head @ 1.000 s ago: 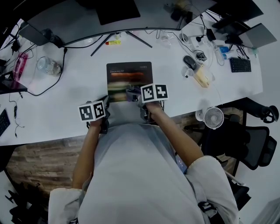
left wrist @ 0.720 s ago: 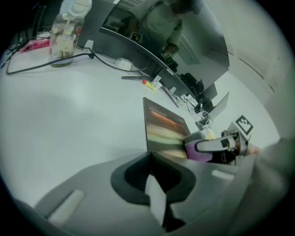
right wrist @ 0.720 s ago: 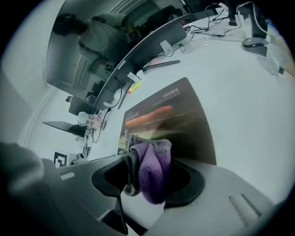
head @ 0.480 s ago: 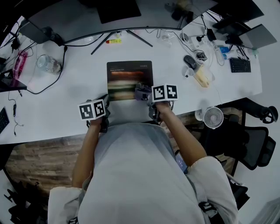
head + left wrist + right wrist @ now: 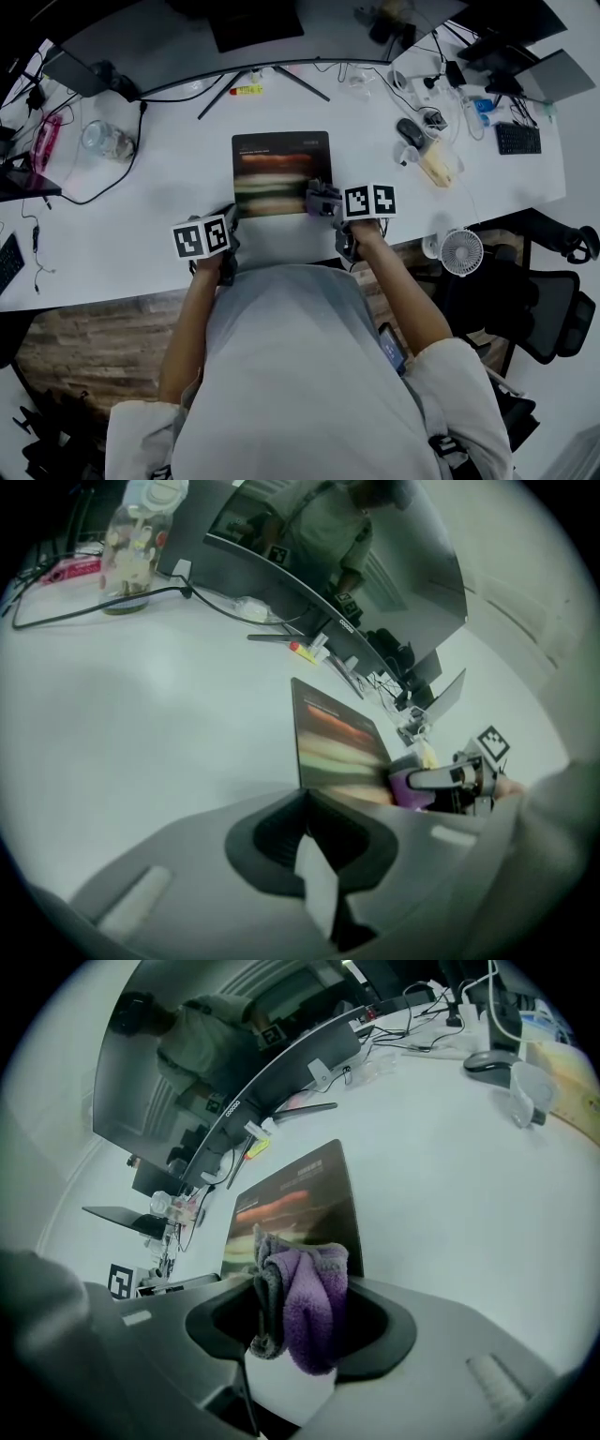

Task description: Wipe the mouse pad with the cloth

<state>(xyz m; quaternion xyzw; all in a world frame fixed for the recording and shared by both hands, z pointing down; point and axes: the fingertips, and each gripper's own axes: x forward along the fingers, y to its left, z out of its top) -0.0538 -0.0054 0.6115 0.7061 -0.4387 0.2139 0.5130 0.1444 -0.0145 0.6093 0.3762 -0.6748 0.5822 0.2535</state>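
Observation:
The dark mouse pad [image 5: 279, 169] with blurred colour bands lies on the white desk [image 5: 169, 202] in front of me. My right gripper [image 5: 328, 202] is shut on a purple and grey cloth [image 5: 321, 198] at the pad's near right corner. In the right gripper view the cloth [image 5: 305, 1302] hangs bunched between the jaws of this gripper [image 5: 298, 1340], with the pad [image 5: 300, 1194] just beyond. My left gripper [image 5: 228, 225] sits at the pad's near left corner, jaws together and nothing seen held. The left gripper view shows this gripper [image 5: 317, 860], the pad [image 5: 333, 738] and the cloth [image 5: 408, 785].
A curved monitor on a spread-leg stand [image 5: 267, 75] stands behind the pad. A glass jar [image 5: 103, 141] and cables lie at the left. A mouse [image 5: 408, 131], small items and a keyboard [image 5: 514, 139] are at the right. A small fan [image 5: 459, 251] hangs off the desk's near right edge.
My right gripper has slid the cloth rightwards along the pad's near edge, from its middle to its right corner. The left gripper has stayed in place.

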